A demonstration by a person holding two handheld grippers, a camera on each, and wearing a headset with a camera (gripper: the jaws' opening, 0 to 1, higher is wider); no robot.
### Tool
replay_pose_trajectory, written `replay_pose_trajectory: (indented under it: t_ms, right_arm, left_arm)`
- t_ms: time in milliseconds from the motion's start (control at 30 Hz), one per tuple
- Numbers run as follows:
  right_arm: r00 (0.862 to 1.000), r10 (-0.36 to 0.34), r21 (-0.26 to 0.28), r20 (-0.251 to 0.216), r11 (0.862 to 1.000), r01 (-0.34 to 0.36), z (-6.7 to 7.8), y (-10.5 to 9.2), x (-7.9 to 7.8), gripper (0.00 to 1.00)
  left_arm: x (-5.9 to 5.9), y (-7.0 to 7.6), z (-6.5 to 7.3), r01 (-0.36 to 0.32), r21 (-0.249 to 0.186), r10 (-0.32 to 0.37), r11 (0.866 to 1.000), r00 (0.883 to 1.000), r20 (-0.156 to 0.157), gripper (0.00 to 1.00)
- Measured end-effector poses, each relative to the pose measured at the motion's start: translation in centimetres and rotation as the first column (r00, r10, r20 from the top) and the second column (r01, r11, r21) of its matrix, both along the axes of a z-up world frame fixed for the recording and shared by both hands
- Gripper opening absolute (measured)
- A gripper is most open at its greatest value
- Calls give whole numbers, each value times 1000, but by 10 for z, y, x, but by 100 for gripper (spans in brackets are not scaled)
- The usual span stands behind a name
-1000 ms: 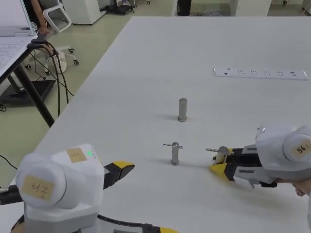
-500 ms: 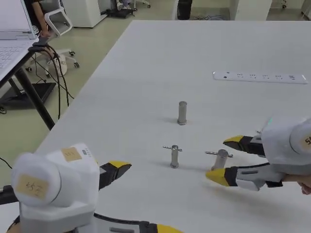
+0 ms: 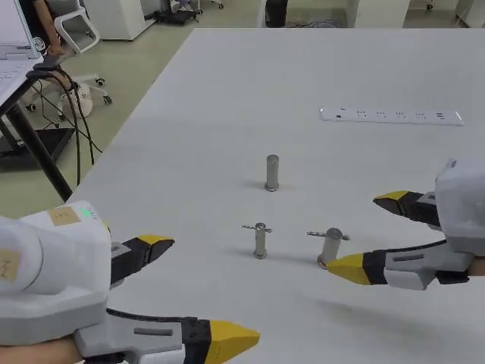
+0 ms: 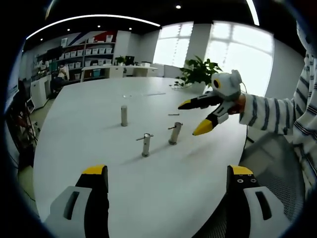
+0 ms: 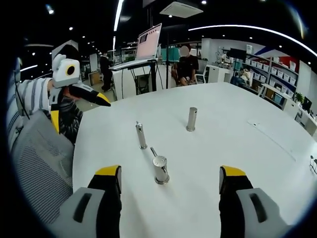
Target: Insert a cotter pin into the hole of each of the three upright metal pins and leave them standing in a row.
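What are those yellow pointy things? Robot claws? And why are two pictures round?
They are grabbers a person holds, one per hand. The left gripper and the right gripper are both open, holding nothing. The big picture comes from a camera on the person's head; each round one from a camera riding on a grabber. On the table stand three metal pins. The middle pin and the right pin have a thin cotter pin pushed through; the far pin has none. A power strip lies farther back.

A white table (image 3: pixel 212 114) carries a power strip (image 3: pixel 390 116) at two o'clock. Off its edge, at ten o'clock, stand an office chair (image 3: pixel 72 30) and a dark desk (image 3: pixel 38 148) holding a laptop (image 3: pixel 14 53), with black cables (image 3: pixel 79 114) hanging beside it.
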State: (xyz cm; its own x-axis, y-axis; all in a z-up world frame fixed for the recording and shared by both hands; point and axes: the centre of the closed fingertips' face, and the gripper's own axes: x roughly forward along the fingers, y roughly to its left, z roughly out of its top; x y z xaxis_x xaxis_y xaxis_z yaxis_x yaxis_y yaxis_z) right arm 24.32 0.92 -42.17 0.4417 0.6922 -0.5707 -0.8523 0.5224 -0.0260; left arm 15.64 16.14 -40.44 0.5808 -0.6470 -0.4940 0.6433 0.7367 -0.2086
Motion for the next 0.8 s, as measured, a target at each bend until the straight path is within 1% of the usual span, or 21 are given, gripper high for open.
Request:
replay_pose_trajectory:
  t_ms: [67, 100, 133, 200, 233, 300, 367, 467, 667, 733, 800]
  right_arm:
    - [1000, -5, -9, -5, 1000, 5, 1, -3, -3, 82]
    - [1000, -10, -12, -15, 1000, 10, 2, -6, -5, 86]
    - [1000, -15, -12, -14, 1000, 14, 3, -7, -6, 89]
    - [999, -48, -9, -10, 999, 48, 5, -13, -6, 95]
    - [998, -55, -11, -12, 998, 55, 6, -14, -6, 96]
    - [997, -77, -8, -31, 997, 77, 7, -19, -9, 98]
    - [995, -96, 12, -40, 995, 96, 10, -21, -11, 98]
    - [988, -144, 38, -59, 988, 147, 14, -28, -15, 98]
    - [974, -212, 40, -84, 976, 216, 16, -44, -24, 98]
    - [969, -231, 48, -84, 971, 236, 18, -47, -26, 98]
    - [962, -258, 41, -86, 964, 262, 18, -52, -29, 98]
  left_arm:
    - [1, -1, -2, 1, 0, -1, 1000, 1000, -5, 99]
    - [1, -1, -3, 2, 2, -2, 1000, 1000, -8, 99]
    - [1, -2, -4, 3, 3, -3, 1000, 1000, -12, 99]
    - [1, -3, -5, 4, 4, -4, 1000, 1000, -15, 99]
    - [1, -4, -6, 4, 1, -4, 1000, 1000, -17, 99]
    - [2, -6, -7, 5, -3, -5, 1000, 1000, -22, 99]
    - [2, -7, -7, 8, -2, -8, 1000, 1000, -22, 99]
    - [3, -7, -7, 5, -4, -5, 1000, 1000, -24, 99]
    - [8, -5, -6, -1, -8, 0, 1000, 1000, -25, 99]
    - [11, -4, -5, -2, -5, 2, 1000, 1000, -24, 99]
    - [14, -3, -4, -5, 1, 5, 1000, 1000, -20, 99]
